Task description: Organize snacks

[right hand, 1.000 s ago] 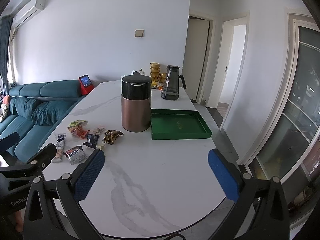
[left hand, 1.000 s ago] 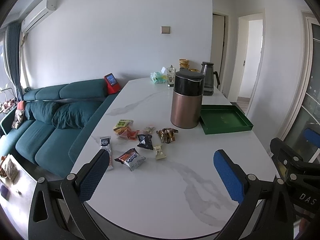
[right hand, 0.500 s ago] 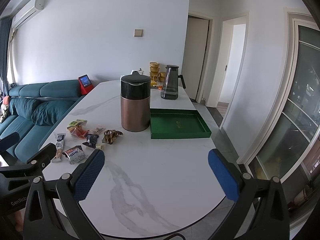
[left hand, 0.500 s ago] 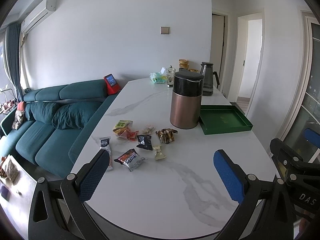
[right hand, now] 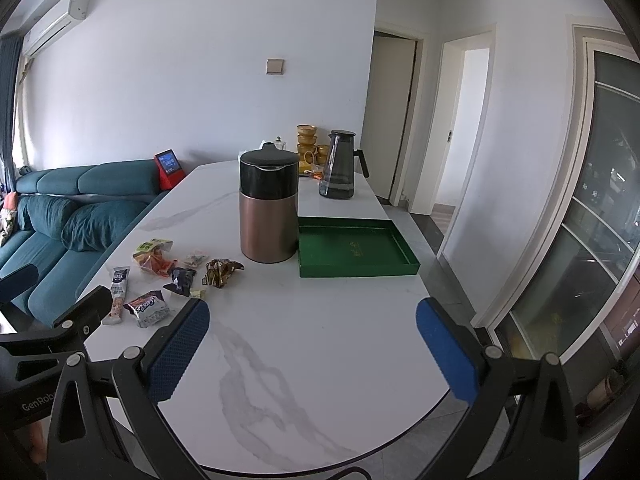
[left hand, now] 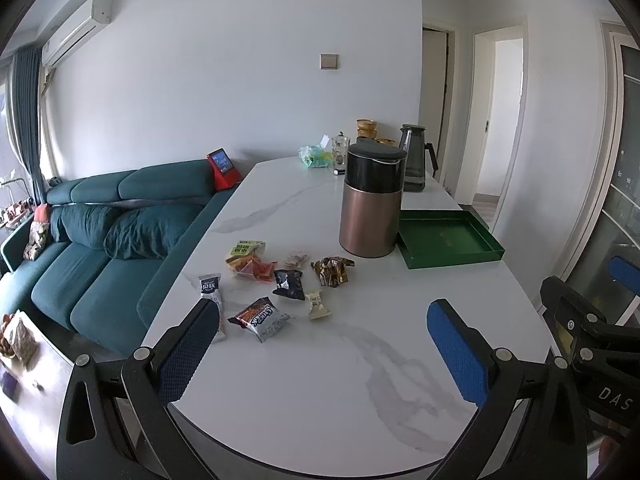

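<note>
Left to right: the left gripper [left hand: 323,344] hovers over the near edge of the white table [left hand: 320,380], jaws spread wide and empty. The snacks [left hand: 280,280] lie scattered ahead of it and toward its left finger — the long white bar [left hand: 212,296] points away from the camera, its near end beside that finger's pad. The copper canister [left hand: 370,204] stands behind them, touching or just beside the green tray [left hand: 448,236], which holds nothing visible. The right gripper [right hand: 312,342] — also wide and empty — hangs farther right; the snacks sit well off to its left. Judged nearer: the left gripper.
</note>
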